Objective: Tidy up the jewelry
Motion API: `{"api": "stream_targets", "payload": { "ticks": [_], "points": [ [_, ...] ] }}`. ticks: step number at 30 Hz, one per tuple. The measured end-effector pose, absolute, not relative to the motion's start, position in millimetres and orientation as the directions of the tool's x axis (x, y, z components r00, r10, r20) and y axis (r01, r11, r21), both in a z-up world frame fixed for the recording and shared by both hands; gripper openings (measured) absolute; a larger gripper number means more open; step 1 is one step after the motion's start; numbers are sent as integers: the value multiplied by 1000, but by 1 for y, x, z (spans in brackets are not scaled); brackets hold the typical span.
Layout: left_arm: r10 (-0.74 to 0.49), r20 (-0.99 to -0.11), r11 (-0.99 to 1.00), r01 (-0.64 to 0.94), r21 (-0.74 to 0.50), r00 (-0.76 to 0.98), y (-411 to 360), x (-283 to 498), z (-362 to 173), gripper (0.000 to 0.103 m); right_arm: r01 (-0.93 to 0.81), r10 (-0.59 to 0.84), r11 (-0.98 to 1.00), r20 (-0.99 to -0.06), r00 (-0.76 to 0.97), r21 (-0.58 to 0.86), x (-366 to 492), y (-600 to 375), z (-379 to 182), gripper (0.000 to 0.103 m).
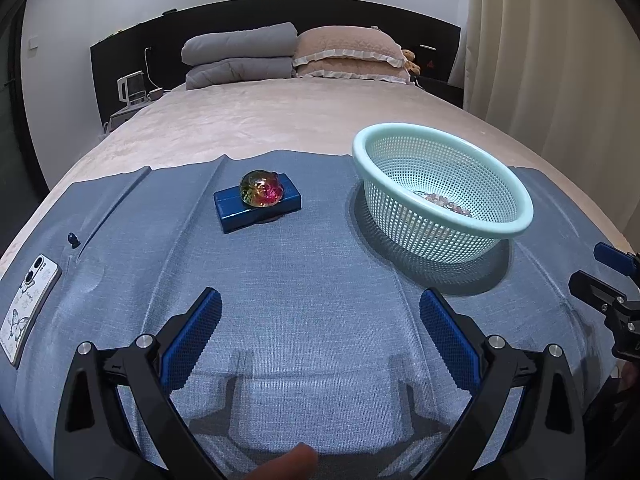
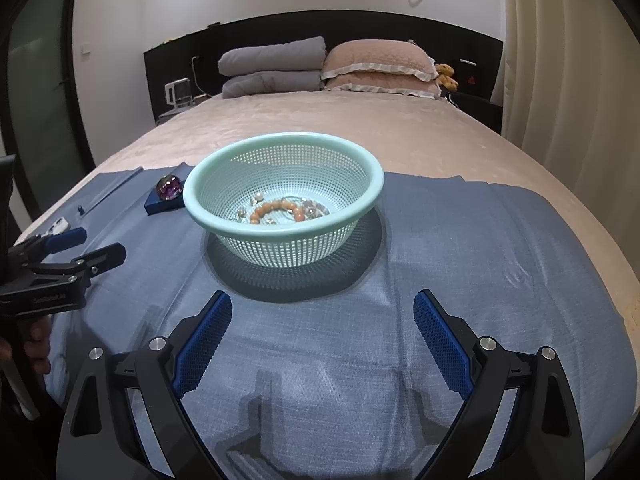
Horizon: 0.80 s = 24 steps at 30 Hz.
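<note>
Both my grippers hover over the blue cloth (image 2: 460,248) on the bed, empty. My right gripper (image 2: 322,316) has its fingers spread wide, and so does my left gripper (image 1: 320,314). The jewelry (image 2: 280,210) lies heaped in the mint basket (image 2: 224,184) just ahead of my right fingers; the blue box (image 1: 256,204) bearing a glass ball (image 1: 262,189) sits ahead of my left. That fits pieces gathered or awaiting sorting. Any reach inside should clear the rim and pinch 1 strand only.

An orange bead bracelet (image 2: 276,209) and small, perhaps silver, pieces (image 2: 316,209) lie inside the mint basket (image 2: 280,236).
</note>
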<state>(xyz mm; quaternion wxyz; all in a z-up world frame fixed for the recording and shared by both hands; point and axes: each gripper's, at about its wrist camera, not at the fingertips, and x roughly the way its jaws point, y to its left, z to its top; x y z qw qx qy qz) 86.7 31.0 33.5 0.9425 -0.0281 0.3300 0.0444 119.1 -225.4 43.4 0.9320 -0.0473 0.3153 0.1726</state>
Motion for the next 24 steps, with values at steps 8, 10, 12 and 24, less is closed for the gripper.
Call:
{"api": "stream_targets", "payload": {
  "ticks": [8, 10, 12, 24],
  "points": [
    [55, -632, 995, -95, -30, 773, 31, 88, 33, 97, -354, 294, 935, -608, 738, 22, 119, -227, 43, 88],
    [53, -629, 996, -89, -26, 775, 30, 87, 33, 97, -355, 293, 935, -607, 738, 19, 119, -226, 43, 88],
    [56, -628, 996, -85, -17, 776, 29, 87, 33, 97, -358, 295, 933, -608, 737, 19, 119, -226, 43, 88],
    [63, -627, 996, -88, -9, 777, 27, 85, 33, 97, -348, 286, 937, -613, 737, 19, 121, -228, 41, 88]
  ]
}}
